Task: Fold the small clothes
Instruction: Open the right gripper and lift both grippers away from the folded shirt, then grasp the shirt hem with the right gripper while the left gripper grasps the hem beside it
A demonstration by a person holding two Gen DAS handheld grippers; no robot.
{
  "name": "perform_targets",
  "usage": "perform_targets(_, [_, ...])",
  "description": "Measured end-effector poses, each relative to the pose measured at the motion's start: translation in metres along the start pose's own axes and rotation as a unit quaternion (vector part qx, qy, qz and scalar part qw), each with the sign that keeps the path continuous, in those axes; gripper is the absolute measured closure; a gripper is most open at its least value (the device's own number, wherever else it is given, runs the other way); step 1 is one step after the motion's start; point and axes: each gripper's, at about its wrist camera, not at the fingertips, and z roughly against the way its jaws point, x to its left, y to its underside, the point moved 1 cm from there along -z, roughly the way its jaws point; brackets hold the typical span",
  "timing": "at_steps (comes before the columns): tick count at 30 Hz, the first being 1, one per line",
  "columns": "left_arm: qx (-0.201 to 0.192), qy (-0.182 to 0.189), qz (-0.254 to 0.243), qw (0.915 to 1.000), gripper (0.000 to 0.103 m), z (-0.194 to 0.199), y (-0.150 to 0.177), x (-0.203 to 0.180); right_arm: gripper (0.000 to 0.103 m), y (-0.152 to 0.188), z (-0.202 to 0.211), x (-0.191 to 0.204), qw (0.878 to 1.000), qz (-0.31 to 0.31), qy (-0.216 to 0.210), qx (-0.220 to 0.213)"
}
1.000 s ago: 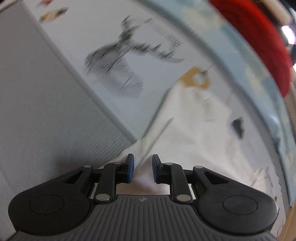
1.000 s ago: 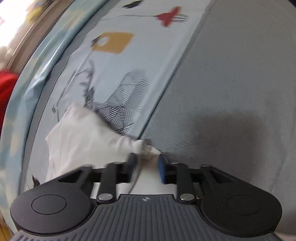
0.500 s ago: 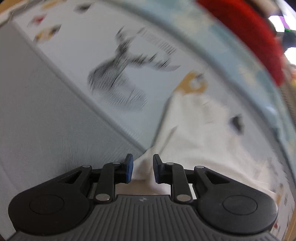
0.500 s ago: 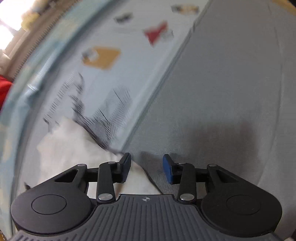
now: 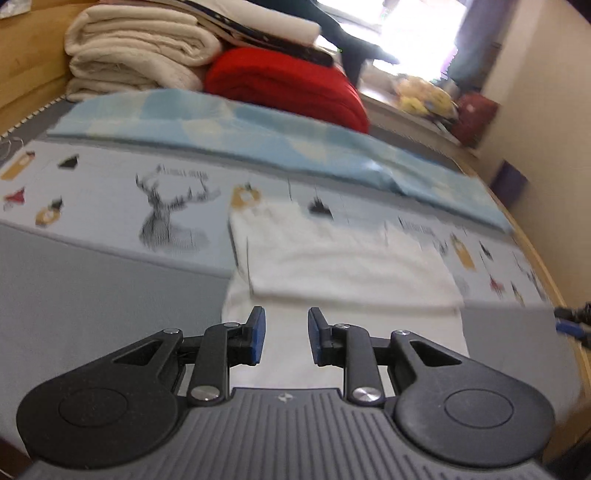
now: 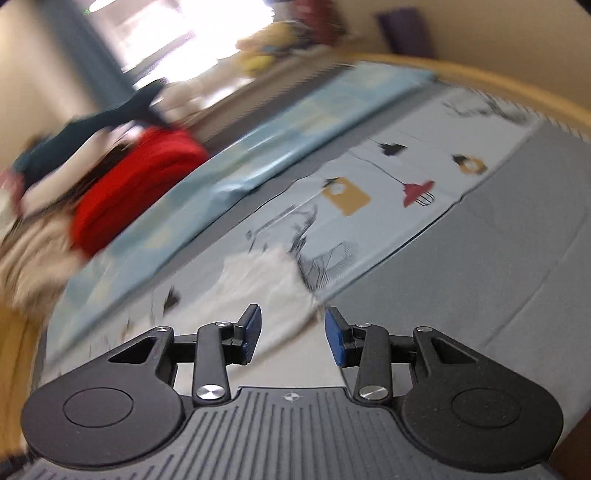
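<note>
From the left wrist view I see the left claw (image 5: pixel 283 334) spread, nothing between its blue pads (image 5: pixel 258 334) — its jaws have just been opening. Ahead of it the white garment (image 5: pixel 343 258) lies on the bed, folded so that an upper layer sits on a wider lower layer whose near edge runs toward me under the claw. The garment rests partly on the printed sheet (image 5: pixel 110 206), with its deer head drawing (image 5: pixel 166 214) off to the left, and partly on the plain grey cover (image 5: pixel 92 295) nearer the camera.

Beyond the sheet runs a light blue blanket (image 5: pixel 258 133), and behind that a red folded blanket (image 5: pixel 288 85) next to a stack of cream towels (image 5: pixel 133 51). A bright window (image 5: pixel 417 33) shows at the back. At the far right edge of this view, a small dark and blue piece just enters the frame; I cannot tell what it is.

The right wrist view is tilted and smeared with motion. The right claw (image 6: pixel 293 334) is also spread, empty between its pads (image 6: pixel 336 341), and its jaws have been opening too. The white garment (image 6: pixel 266 280) lies just past the fingertips, its right corner crumpled at the line where printed sheet (image 6: pixel 406 177) meets grey cover (image 6: pixel 498 258). The red blanket (image 6: pixel 136 173) and blue blanket (image 6: pixel 295 122) show at upper left, blurred, with the wooden bed rim (image 6: pixel 480 79) curving along the top right.
</note>
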Motion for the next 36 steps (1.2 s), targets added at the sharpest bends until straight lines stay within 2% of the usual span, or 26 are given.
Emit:
perform_targets(2, [0.011, 0.009, 0.004, 0.9999, 0.076, -0.003, 0.038, 0.009, 0.062, 0.025, 0.02, -0.011, 0.999, 0.037, -0.002, 0.003])
perform_targets(3, [0.033, 0.004, 0.017, 0.9993, 0.077, -0.011, 0.06, 0.019, 0.062, 0.038, 0.028, -0.015, 0.999, 0.05, -0.001, 0.007])
perform_targets(4, [0.083, -0.017, 0.041, 0.9956, 0.078, -0.021, 0.071, 0.026, 0.062, 0.053, 0.031, -0.022, 0.998, 0.06, 0.001, 0.015])
perform_targets(5, [0.105, -0.02, 0.057, 0.9927, 0.078, -0.025, 0.079, 0.031, 0.062, 0.066, 0.031, -0.031, 0.997, 0.063, 0.008, 0.034])
perform_targets(6, [0.109, -0.012, 0.061, 0.9921, 0.078, -0.027, 0.085, 0.034, 0.062, 0.074, 0.03, -0.038, 0.997, 0.055, 0.015, 0.055])
perform_targets(8, [0.121, -0.016, 0.038, 0.9918, 0.078, -0.031, 0.091, 0.032, 0.062, 0.085, 0.028, -0.053, 0.996, 0.027, -0.007, 0.079])
perform_targets(10, [0.133, -0.029, 0.026, 0.9904, 0.078, -0.034, 0.095, 0.033, 0.062, 0.096, 0.022, -0.06, 0.995, 0.043, 0.006, 0.088])
perform_targets(12, [0.143, -0.023, 0.045, 0.9885, 0.076, -0.038, 0.099, 0.038, 0.062, 0.106, 0.013, -0.064, 0.992, 0.061, 0.039, 0.103])
perform_targets(15, [0.159, -0.034, 0.066, 0.9845, 0.075, -0.046, 0.104, 0.046, 0.062, 0.115, 0.003, -0.062, 0.988, 0.082, 0.036, 0.128])
perform_targets(19, [0.201, -0.064, 0.058, 0.9758, 0.075, -0.056, 0.117, 0.045, 0.062, 0.125, -0.012, -0.06, 0.982, 0.096, 0.055, 0.151])
perform_targets(22, [0.217, -0.081, 0.045, 0.9718, 0.075, -0.063, 0.126, 0.047, 0.062, 0.132, -0.02, -0.062, 0.979, 0.097, 0.063, 0.167])
perform_targets(29, [0.235, -0.087, 0.048, 0.967, 0.075, -0.068, 0.132, 0.054, 0.061, 0.136, -0.042, -0.073, 0.971, 0.095, 0.09, 0.199])
perform_targets(33, [0.237, -0.088, 0.037, 0.9667, 0.075, -0.071, 0.133, 0.05, 0.061, 0.137, -0.043, -0.078, 0.97, 0.087, 0.079, 0.212])
perform_targets(35, [0.237, -0.089, 0.033, 0.9669, 0.076, -0.072, 0.133, 0.049, 0.062, 0.14, -0.044, -0.076, 0.968, 0.095, 0.074, 0.22])
perform_targets(36, [0.236, -0.087, 0.03, 0.9673, 0.084, -0.072, 0.133, 0.048, 0.062, 0.142, -0.044, -0.076, 0.967, 0.1, 0.073, 0.224])
